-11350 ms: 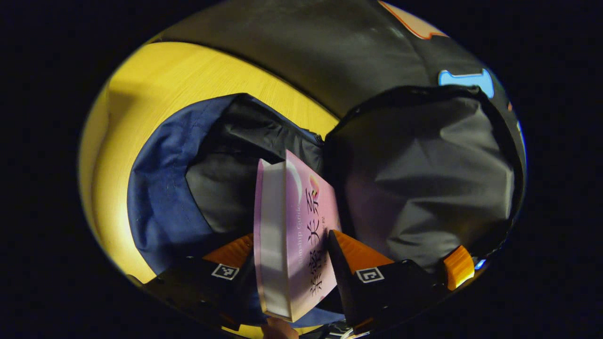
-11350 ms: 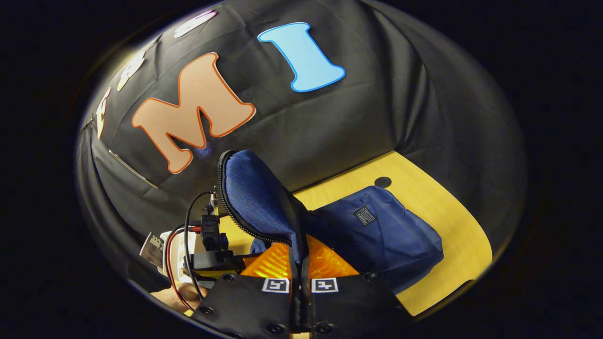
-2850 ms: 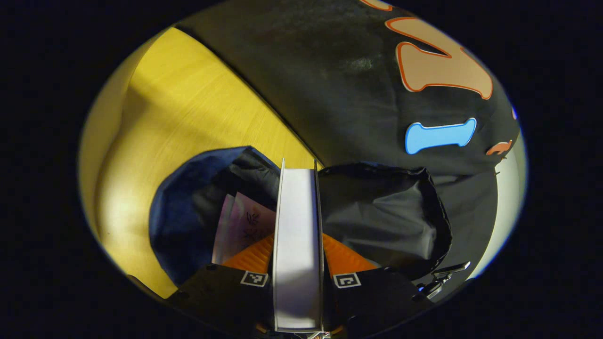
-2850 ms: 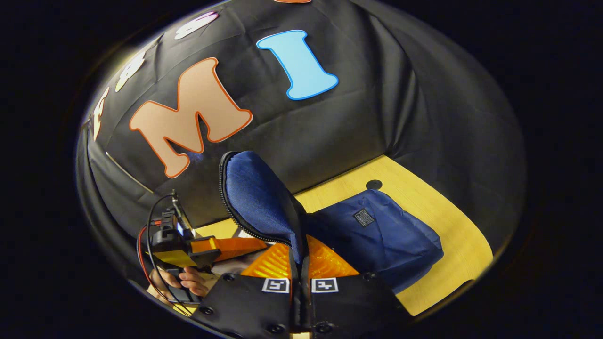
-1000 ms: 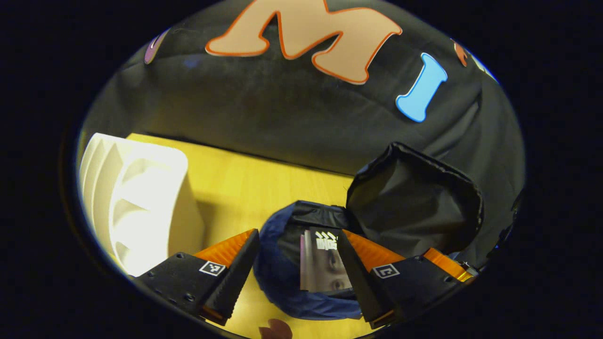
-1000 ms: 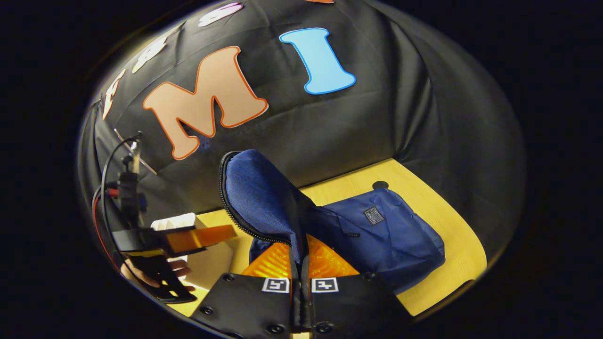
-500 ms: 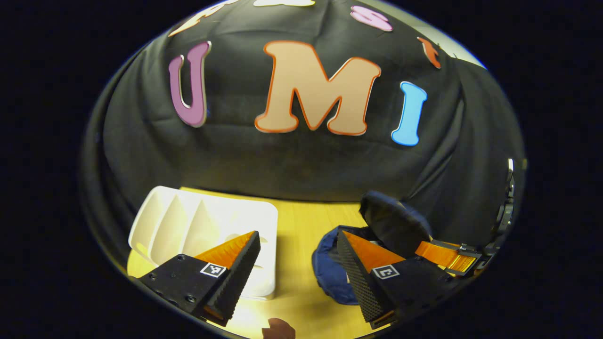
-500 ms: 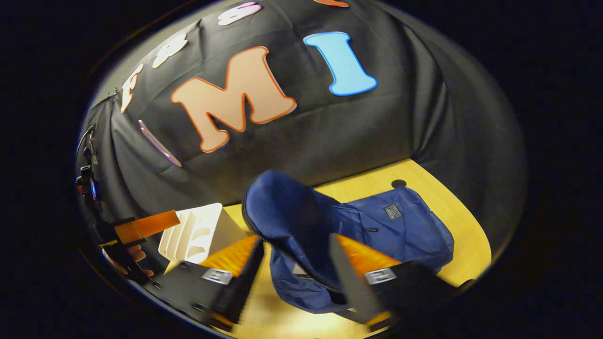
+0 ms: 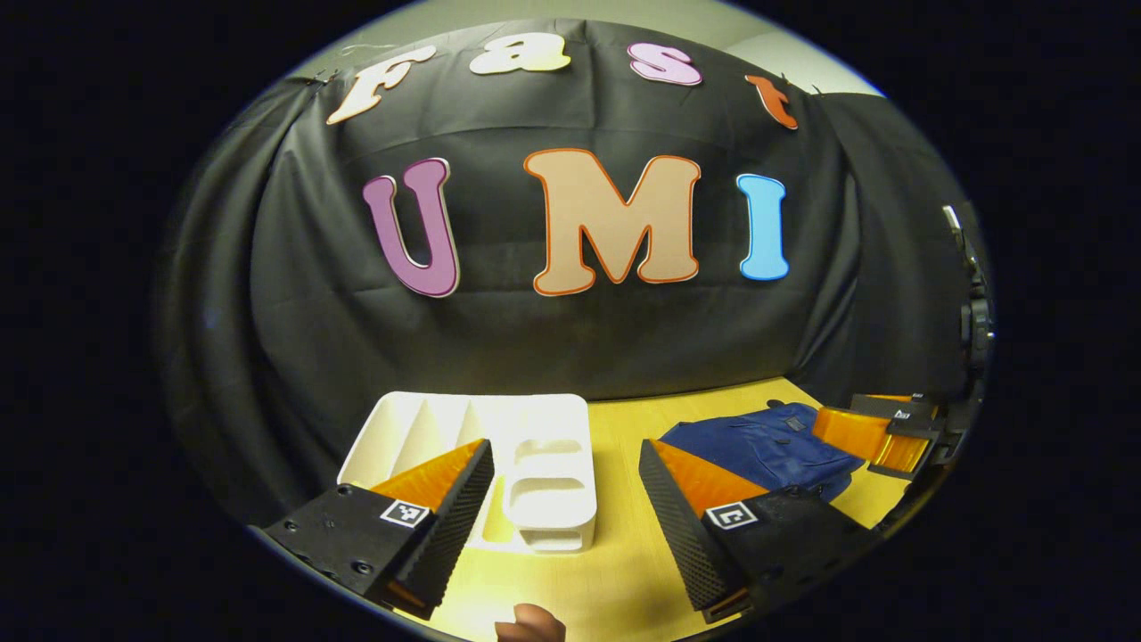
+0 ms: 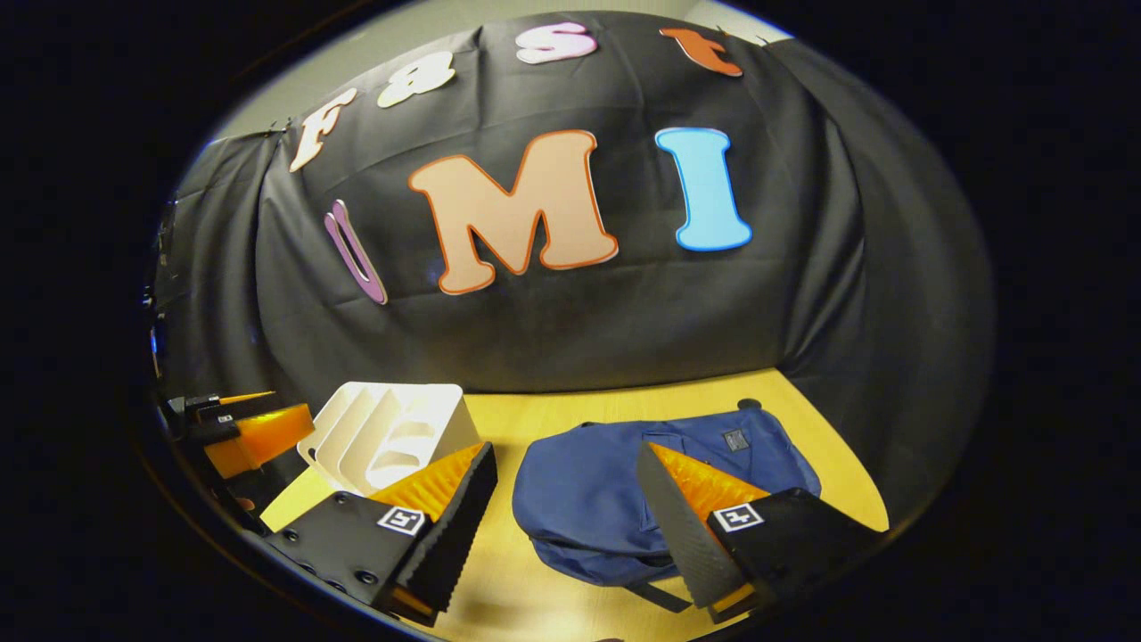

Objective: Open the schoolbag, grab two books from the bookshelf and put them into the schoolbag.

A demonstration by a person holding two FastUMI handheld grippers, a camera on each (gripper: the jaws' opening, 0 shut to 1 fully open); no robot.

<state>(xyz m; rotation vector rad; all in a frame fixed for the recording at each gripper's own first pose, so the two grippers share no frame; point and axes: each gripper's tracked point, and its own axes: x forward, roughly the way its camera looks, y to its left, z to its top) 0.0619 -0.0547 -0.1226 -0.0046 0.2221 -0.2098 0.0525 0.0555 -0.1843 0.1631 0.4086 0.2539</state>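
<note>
Schoolbag (image 10: pixel 588 499) flat on table (image 10: pixel 829 428), beside bookshelf (image 10: pixel 392 437).

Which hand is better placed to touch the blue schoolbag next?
Probably the right: the schoolbag lies straight ahead of the open right gripper, while the left gripper faces the bookshelf.

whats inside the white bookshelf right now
In both views the white bookshelf shows bare dividers and no books in the slots facing the cameras. The near tongs cover its lower front, so that part can't be checked.
</note>
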